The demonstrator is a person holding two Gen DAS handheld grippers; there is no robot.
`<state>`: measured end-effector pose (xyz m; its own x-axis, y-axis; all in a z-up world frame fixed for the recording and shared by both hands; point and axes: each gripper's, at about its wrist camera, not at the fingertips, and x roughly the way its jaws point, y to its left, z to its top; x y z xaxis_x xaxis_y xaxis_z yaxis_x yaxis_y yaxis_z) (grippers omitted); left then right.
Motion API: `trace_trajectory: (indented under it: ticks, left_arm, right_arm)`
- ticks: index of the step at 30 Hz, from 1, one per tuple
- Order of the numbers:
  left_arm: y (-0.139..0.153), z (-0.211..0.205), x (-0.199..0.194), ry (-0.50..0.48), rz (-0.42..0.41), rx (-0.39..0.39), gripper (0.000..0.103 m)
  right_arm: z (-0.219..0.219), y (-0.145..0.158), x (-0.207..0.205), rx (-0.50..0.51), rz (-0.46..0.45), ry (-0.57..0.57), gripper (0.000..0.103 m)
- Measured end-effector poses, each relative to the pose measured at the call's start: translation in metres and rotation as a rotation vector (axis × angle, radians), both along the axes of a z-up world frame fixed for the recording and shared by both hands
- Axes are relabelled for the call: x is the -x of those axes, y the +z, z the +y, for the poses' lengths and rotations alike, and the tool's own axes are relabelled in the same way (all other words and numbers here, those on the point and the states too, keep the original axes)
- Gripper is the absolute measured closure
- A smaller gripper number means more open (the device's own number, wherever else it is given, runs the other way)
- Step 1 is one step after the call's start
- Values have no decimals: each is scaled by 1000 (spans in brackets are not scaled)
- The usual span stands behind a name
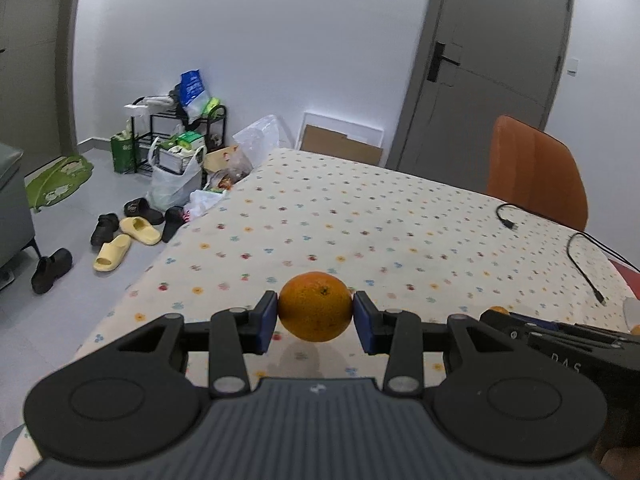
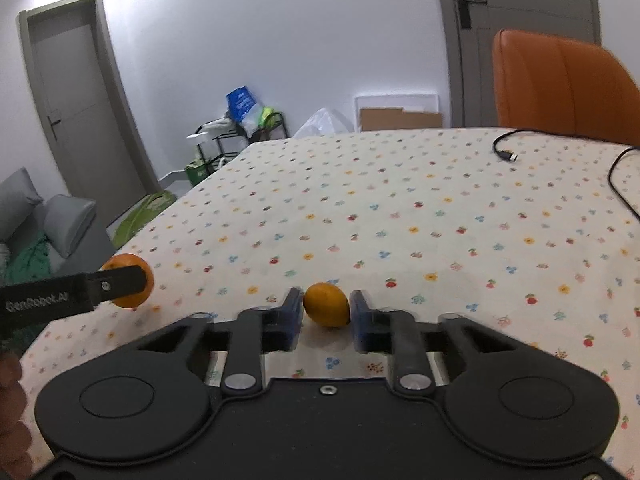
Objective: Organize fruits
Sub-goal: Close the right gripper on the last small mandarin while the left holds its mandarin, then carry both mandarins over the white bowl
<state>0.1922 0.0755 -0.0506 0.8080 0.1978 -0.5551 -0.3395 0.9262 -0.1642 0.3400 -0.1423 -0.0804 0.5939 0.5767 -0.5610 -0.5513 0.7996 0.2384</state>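
Observation:
My left gripper point(image 1: 315, 314) is shut on an orange point(image 1: 315, 306) and holds it just above the flowered tablecloth point(image 1: 360, 216). The same orange point(image 2: 132, 280) shows at the left of the right wrist view, partly hidden by the left gripper's finger. My right gripper point(image 2: 326, 312) has its blue pads point(image 2: 294, 312) on both sides of a small yellow lemon point(image 2: 327, 305) that rests on the cloth; the pads touch or nearly touch it. In the left wrist view the right gripper's body point(image 1: 560, 340) lies at the right, with a bit of the lemon point(image 1: 498, 310) behind it.
Two black cables point(image 1: 588, 264) lie on the table's far right side. An orange chair point(image 2: 560, 84) stands behind the table. Off the left edge are the floor with shoes point(image 1: 116, 236), bags and a rack point(image 1: 180, 136). A grey sofa point(image 2: 48, 220) is at the left.

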Motion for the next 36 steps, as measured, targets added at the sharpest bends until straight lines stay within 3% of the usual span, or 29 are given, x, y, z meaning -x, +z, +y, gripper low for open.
trace_trajectory:
  ticks: [23,36]
  left_arm:
    - [20,-113,-21,-224,-54,-29,63]
    - [25,-173,-27,-321,-64,-48,63]
  right_arm:
    - [-114,36,26,-56,-94,-188,80]
    - [-187,35,37,-81,-123,-323,80]
